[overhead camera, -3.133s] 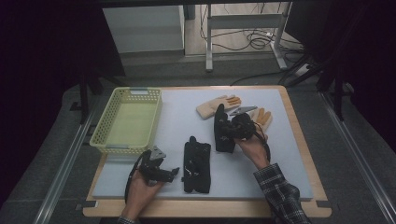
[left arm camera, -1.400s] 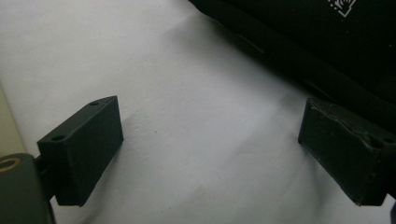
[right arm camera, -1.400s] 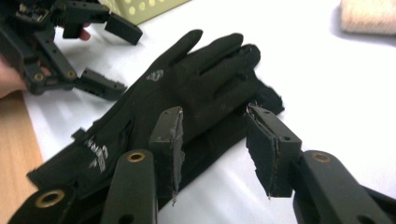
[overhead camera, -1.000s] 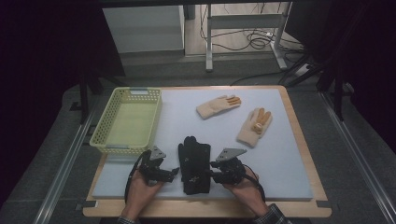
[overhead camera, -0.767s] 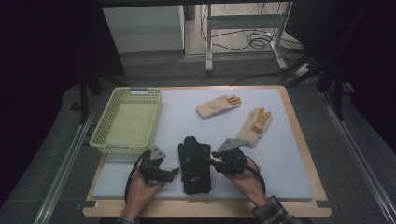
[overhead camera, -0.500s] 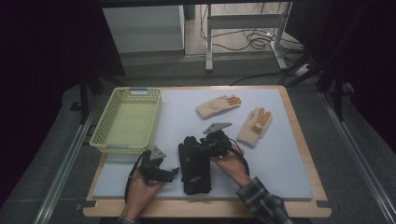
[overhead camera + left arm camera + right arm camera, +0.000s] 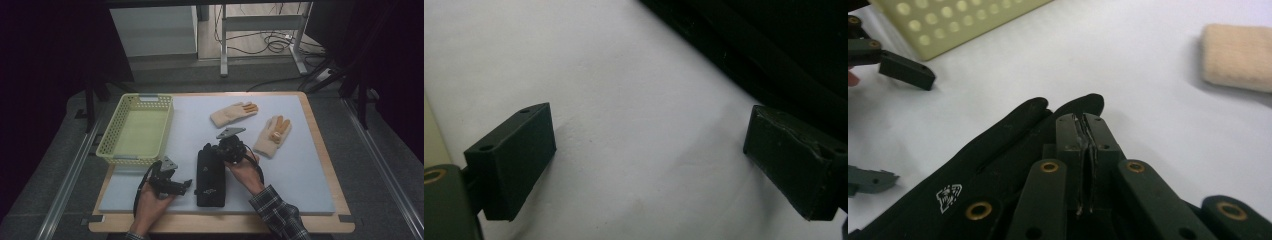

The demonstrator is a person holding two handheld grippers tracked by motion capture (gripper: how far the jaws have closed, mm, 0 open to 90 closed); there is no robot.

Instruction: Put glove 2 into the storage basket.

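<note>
Black gloves (image 7: 210, 174) lie stacked flat; your right gripper (image 7: 216, 148), moved up from their side, just clamped their fingertips; left gripper (image 7: 187, 184) gapes.

The high view looks forward and down from above the person's side, taking in the whole tabletop (image 7: 310, 165). The left gripper view sits very close, skimming low between its jaws. The right gripper view is just as near, facing the yellow basket (image 7: 968, 22). All three share the black glove (image 7: 210, 175).
</note>
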